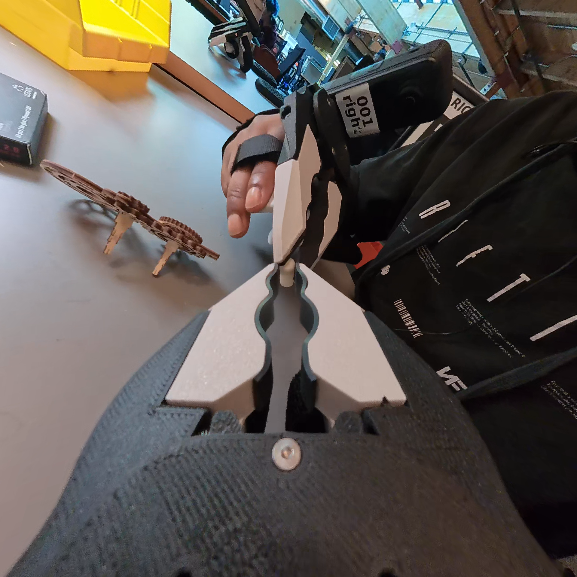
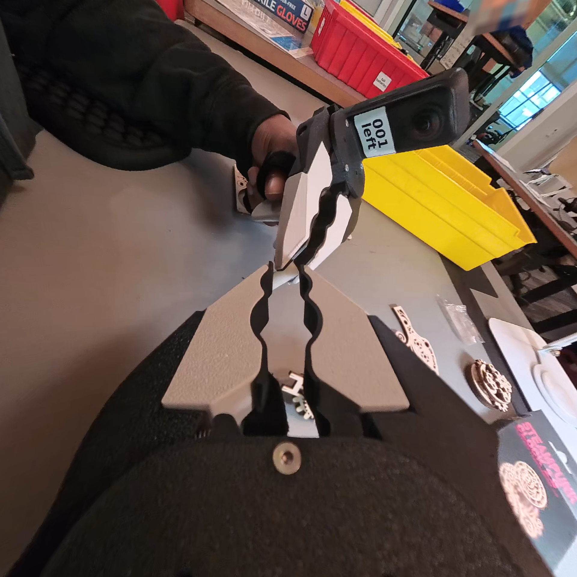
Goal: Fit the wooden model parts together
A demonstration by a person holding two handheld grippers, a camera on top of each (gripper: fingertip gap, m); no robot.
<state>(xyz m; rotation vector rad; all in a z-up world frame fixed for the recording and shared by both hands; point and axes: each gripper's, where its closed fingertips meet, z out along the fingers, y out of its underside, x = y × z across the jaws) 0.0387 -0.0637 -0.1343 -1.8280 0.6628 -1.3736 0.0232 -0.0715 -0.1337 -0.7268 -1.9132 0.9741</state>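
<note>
In the left wrist view my left gripper (image 1: 286,269) has its jaws nearly together around a small pale wooden piece (image 1: 286,275). My right gripper (image 1: 292,258) comes down from above, tip to tip, shut on the same piece. In the right wrist view my right gripper (image 2: 285,269) pinches the pale piece (image 2: 282,281) and the left gripper (image 2: 295,260) meets it from above. Both hold it above the table. A brown wooden gear assembly (image 1: 134,212) stands on pale pegs to the left. Loose wooden parts (image 2: 415,342), a gear disc (image 2: 490,387) and a small piece (image 2: 298,396) lie on the table.
A yellow bin (image 2: 437,203) and a red bin (image 2: 359,53) stand at the back. A black box (image 1: 18,125) lies near the gear assembly, and another printed box (image 2: 537,468) at the right. A white tray (image 2: 515,349) sits at the right edge. The person's dark sleeve (image 2: 140,78) crosses the table. Only a small space, under 4 cm, lies between the two pairs of fingers. Left tips and right tips are each some 30 cm from the gear disc (image 2: 490,387).
</note>
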